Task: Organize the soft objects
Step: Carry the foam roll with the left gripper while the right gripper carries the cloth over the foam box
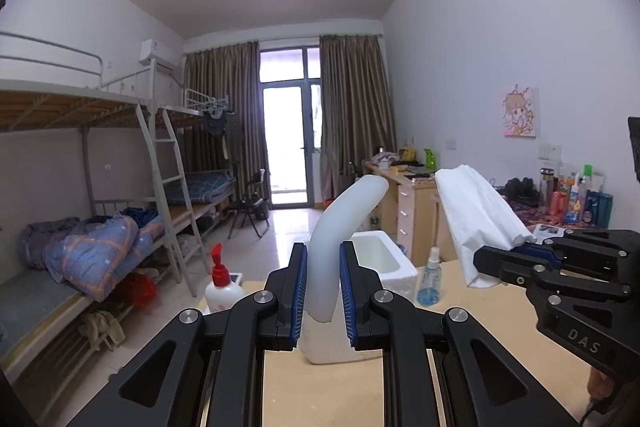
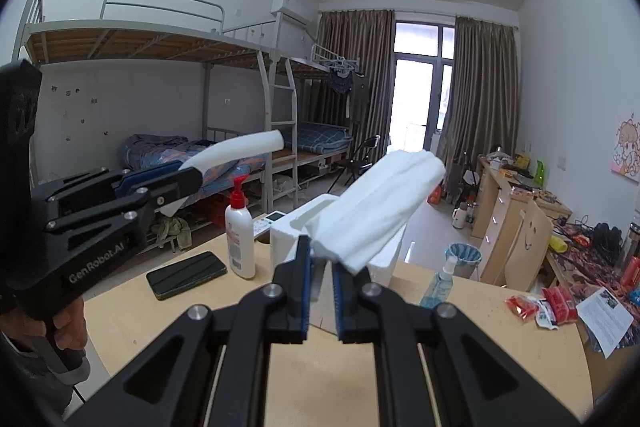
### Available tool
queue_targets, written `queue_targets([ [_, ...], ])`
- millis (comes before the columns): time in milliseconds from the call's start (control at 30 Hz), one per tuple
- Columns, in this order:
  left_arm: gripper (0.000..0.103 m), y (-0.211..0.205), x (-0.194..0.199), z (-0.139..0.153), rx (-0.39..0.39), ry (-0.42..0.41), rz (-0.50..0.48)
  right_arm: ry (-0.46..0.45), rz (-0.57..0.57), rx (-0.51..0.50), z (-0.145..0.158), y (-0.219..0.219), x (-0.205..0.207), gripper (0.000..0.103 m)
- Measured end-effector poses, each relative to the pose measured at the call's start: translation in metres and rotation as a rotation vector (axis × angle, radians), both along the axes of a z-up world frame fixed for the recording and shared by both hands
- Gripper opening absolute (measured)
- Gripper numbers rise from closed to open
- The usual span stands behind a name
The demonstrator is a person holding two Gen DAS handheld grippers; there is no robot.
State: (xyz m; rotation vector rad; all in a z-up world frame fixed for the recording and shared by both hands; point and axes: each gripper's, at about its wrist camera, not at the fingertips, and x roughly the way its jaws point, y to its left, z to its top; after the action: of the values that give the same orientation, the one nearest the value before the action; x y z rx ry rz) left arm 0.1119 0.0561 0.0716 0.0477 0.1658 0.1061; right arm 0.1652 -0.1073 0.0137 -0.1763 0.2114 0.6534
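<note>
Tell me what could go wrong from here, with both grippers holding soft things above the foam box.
1. The left gripper pinches the curved white foam tube near its lower end; the long free end could swing and slip out.
2. The right gripper grips the folded white cloth by one edge, so it may unfold or snag the foam box rim.
3. The lotion pump bottle stands close beside the box and could be knocked over.

My two matte black plastic grippers, left (image 1: 323, 287) and right (image 2: 321, 289), have blue ribbed pads, silver screws and white lettering.
</note>
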Motion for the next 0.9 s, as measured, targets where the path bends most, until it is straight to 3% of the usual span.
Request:
queue_targets([
  [400, 0.018, 0.014, 0.052, 0.006, 0.007, 0.034, 0.027, 0.032, 0.033, -0.015, 0.006, 0.015, 0.041, 0.012],
  [567, 0.018, 0.021, 0.078, 0.004, -0.007, 0.065, 0.03, 0.094, 0.067, -0.01, 0.003, 0.02, 0.066, 0.012],
  [900, 0.018, 0.034, 0.111, -0.008, -0.023, 0.112, 0.053, 0.099, 0.064, -0.042, -0.002, 0.036, 0.102, 0.012],
])
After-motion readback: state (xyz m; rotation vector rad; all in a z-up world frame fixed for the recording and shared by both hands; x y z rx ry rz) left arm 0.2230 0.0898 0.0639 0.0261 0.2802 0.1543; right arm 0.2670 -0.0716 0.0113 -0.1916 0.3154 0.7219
